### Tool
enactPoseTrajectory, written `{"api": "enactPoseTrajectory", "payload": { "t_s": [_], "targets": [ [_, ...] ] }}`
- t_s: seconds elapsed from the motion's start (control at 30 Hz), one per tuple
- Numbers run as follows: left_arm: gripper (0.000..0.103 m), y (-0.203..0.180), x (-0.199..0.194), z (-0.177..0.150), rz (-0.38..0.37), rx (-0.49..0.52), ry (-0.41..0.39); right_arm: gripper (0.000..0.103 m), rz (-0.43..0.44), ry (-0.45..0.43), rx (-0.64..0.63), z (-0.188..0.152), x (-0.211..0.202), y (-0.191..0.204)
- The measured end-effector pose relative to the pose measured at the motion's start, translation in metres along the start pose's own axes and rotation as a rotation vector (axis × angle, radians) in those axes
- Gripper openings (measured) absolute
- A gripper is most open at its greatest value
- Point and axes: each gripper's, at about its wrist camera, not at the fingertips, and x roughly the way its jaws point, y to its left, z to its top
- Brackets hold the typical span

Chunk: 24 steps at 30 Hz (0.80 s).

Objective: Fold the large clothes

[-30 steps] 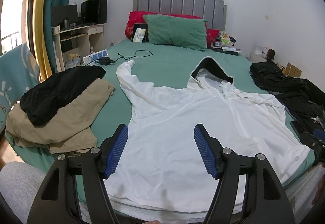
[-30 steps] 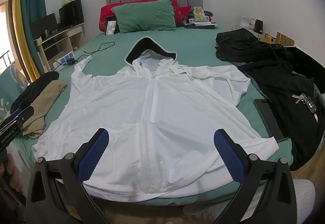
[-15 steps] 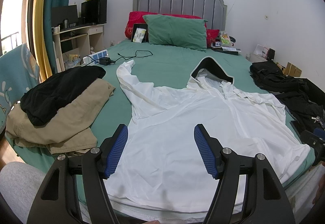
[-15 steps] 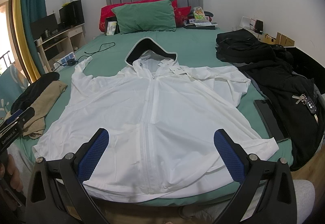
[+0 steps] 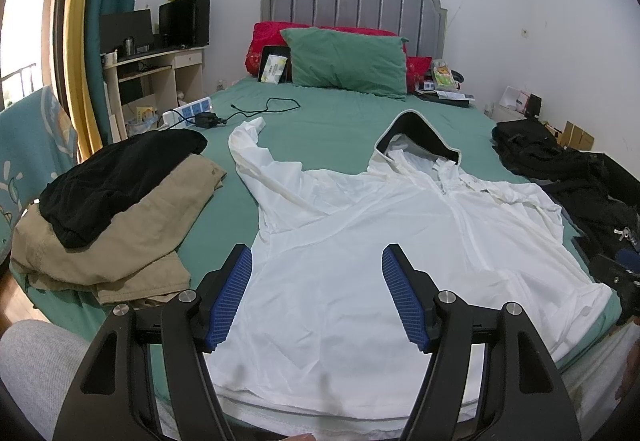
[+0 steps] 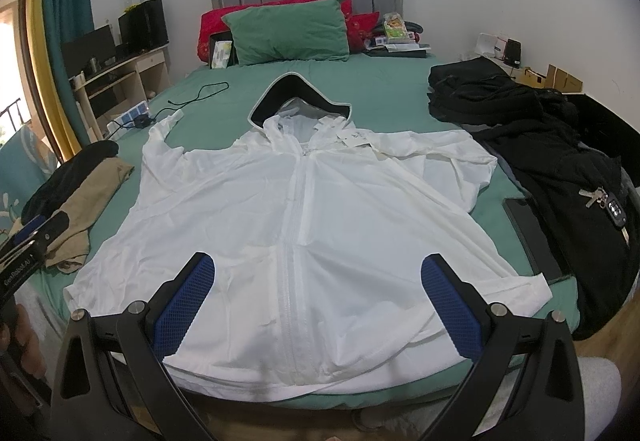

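A wide bed [image 6: 360, 85] under a smooth green sheet carries a white hooded zip jacket [image 6: 320, 225], spread flat, front up, in the middle near the bed's near edge, its dark-lined hood [image 6: 300, 97] pointing far toward the green pillow [image 6: 288, 31]. The cloth looks thin, slippery and lightly creased, so a pinch may well catch one layer only and drag the front panel off the back; the hem hangs over the near edge and could slide off if tugged. On the right a heap of black clothes [image 6: 560, 145] with keys [image 6: 604, 201] lies just beside the right sleeve, and a sweeping fold could snag it. On the left, folded tan trousers [image 5: 120, 237] under a black garment [image 5: 116, 177] sit near the left sleeve [image 5: 256, 157]. The left hand-held gripper [image 5: 316, 297] and right hand-held gripper [image 6: 316, 305] both hover spread wide above the hem, pinching nothing.
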Motion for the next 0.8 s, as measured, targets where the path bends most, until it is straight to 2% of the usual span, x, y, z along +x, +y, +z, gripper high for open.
{"api": "enactPoseTrajectory", "payload": {
  "t_s": [0.13,0.23,0.43,0.57,0.67,0.7,0.77,0.8],
  "targets": [
    [0.071,-0.005,0.004,0.006,-0.007,0.024,-0.013,0.102,0.005,0.133,-0.002,0.007,0.016,-0.003],
    [0.071,-0.008,0.013,0.013,-0.035,0.036,-0.016,0.102,0.024,0.174,0.007,0.012,0.030,-0.010],
    [0.071,-0.014,0.051,0.034,-0.121,0.062,0.028,0.102,0.050,0.115,0.030,0.037,0.070,-0.035],
    [0.071,-0.021,0.092,0.054,-0.138,0.119,0.060,0.102,0.069,0.104,0.038,0.056,0.107,-0.056],
    [0.071,-0.022,0.125,0.071,-0.137,0.137,0.081,0.101,0.055,0.122,-0.008,0.071,0.143,-0.069],
    [0.071,-0.022,0.140,0.078,-0.140,0.136,0.098,0.100,0.067,0.135,-0.012,0.076,0.158,-0.074],
    [0.071,-0.019,0.167,0.086,-0.145,0.124,0.129,0.088,0.083,0.171,-0.026,0.084,0.190,-0.084],
    [0.071,-0.017,0.180,0.089,-0.142,0.120,0.140,0.086,0.078,0.187,-0.042,0.087,0.205,-0.086]
  ]
}}
